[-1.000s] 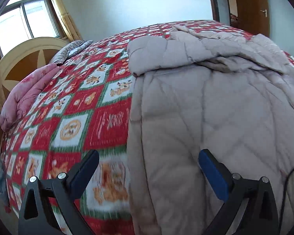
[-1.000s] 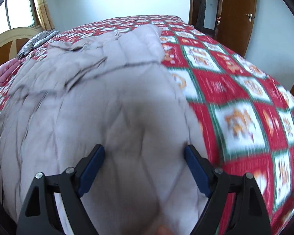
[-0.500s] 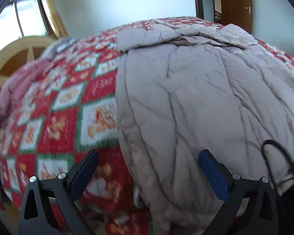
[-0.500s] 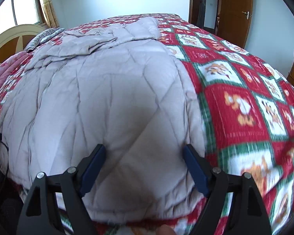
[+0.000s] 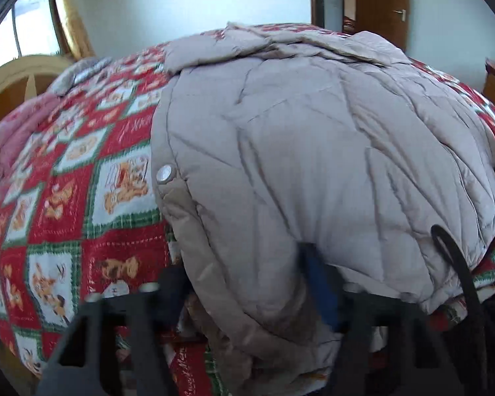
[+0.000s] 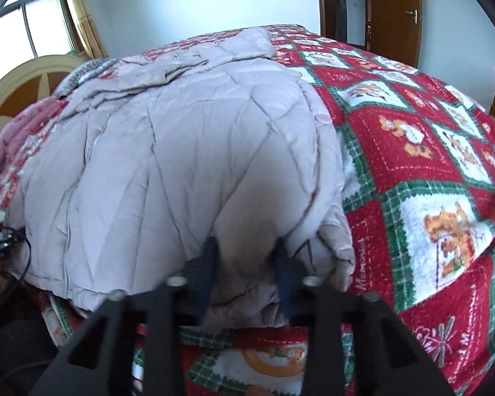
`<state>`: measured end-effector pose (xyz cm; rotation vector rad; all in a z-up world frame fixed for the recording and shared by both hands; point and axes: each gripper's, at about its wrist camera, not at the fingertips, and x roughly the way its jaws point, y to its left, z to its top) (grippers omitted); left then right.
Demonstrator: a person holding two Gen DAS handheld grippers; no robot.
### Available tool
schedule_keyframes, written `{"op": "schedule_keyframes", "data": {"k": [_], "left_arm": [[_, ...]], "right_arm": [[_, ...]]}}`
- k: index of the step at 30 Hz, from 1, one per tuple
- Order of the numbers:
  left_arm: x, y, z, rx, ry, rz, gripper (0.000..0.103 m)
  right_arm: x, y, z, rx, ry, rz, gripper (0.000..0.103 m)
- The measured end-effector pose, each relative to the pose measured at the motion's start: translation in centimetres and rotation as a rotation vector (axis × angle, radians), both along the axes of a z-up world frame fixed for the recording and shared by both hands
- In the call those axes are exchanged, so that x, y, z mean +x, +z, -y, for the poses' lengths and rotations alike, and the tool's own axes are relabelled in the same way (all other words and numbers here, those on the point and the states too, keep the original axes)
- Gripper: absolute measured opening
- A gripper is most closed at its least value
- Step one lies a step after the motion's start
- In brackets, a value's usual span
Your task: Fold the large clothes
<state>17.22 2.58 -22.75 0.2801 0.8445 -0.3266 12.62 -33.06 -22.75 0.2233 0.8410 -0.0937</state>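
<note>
My left gripper has just been closing, its jaws now pinching the near left hem corner of the beige quilted coat, which lies spread on the red patterned bedspread. My right gripper has just been closing too, jaws clenched on the coat's near right hem, fabric bunched between them.

A beige quilted down coat lies on the red patchwork bedspread, spreading ahead of both grippers; bare bedspread lies right of the right gripper and left of the left gripper.
</note>
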Motion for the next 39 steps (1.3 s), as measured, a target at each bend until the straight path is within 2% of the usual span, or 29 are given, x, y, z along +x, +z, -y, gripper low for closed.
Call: {"op": "schedule_keyframes", "data": {"k": [1, 3, 4, 6, 12, 21, 24, 27, 29, 31, 32, 33, 35, 39], "left_arm": [[-0.2, 0.2, 0.1, 0.005, -0.008, 0.013, 0.036], [-0.5, 0.9, 0.1, 0.016, -0.008, 0.044, 0.021], [-0.6, 1.3, 0.0, 0.009, -0.01, 0.054, 0.016], [-0.9, 2.4, -0.4, -0.009, -0.012, 0.081, 0.013], [-1.8, 7.9, -2.1, -0.082, -0.021, 0.21, 0.01], [-3.5, 14.5, -4.1, -0.203, -0.04, 0.321, 0.009], [-3.5, 14.4, -4.1, -0.164, -0.052, 0.337, 0.009], [-2.6, 12.6, -4.4, -0.138, -0.044, 0.301, 0.009], [-2.0, 11.2, -4.5, -0.122, -0.04, 0.27, 0.009], [-1.4, 9.5, -4.6, -0.101, -0.037, 0.234, 0.009], [-1.4, 8.9, -4.5, -0.094, -0.039, 0.224, 0.009], [-1.1, 8.0, -4.6, -0.075, -0.034, 0.211, 0.009], [-1.4, 7.0, -4.6, -0.06, -0.031, 0.191, 0.009], [-1.2, 5.3, -4.7, -0.04, -0.02, 0.158, 0.009]], "right_arm": [[-0.1, 0.0, 0.2, 0.025, 0.004, 0.006, 0.021], [-0.5, 0.4, 0.8, 0.089, 0.009, 0.028, 0.014], [-0.7, 0.7, 0.9, 0.098, 0.01, 0.041, 0.014], [-1.3, 1.7, 0.9, 0.107, 0.015, 0.079, 0.012], [-2.8, 4.9, 0.9, 0.15, 0.026, 0.176, 0.011], [-5.2, 10.2, 0.7, 0.162, 0.053, 0.338, 0.01], [-4.8, 9.4, 1.2, 0.181, 0.054, 0.307, 0.01], [-4.2, 6.7, 2.1, 0.222, 0.039, 0.231, 0.015], [-3.7, 5.2, 1.9, 0.206, 0.042, 0.177, 0.016], [-3.3, 3.8, 1.8, 0.178, 0.037, 0.122, 0.02], [-3.1, 3.2, 1.8, 0.17, 0.029, 0.098, 0.03], [-2.9, 2.5, 1.8, 0.151, 0.013, 0.073, 0.057], [-3.3, 1.9, 2.2, 0.121, -0.019, 0.067, 0.09], [-3.7, 1.5, 2.8, 0.141, -0.037, 0.054, 0.087]]}}
